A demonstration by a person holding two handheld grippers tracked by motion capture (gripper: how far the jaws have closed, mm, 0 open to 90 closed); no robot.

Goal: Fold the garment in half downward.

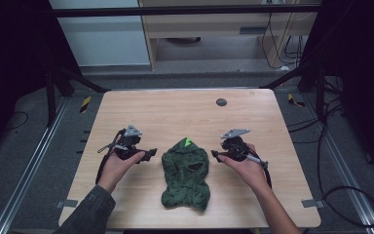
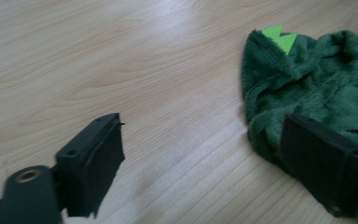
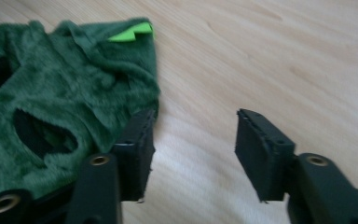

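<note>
High view: green fleece garment [image 1: 186, 173] lying crumpled at table [image 1: 185, 107] centre, lime spikes at 12 o'clock. Left gripper [image 1: 152, 154] at 9 o'clock, right gripper [image 1: 214, 155] at 3 o'clock, both parted, gripping nothing, just beside the fabric. Apparently early: no folding or lifting yet, garment still to be grasped.

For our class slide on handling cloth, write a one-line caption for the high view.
Green fleece garment lies flat on the wooden table, between the open left hand-held gripper and right hand-held gripper.
</note>
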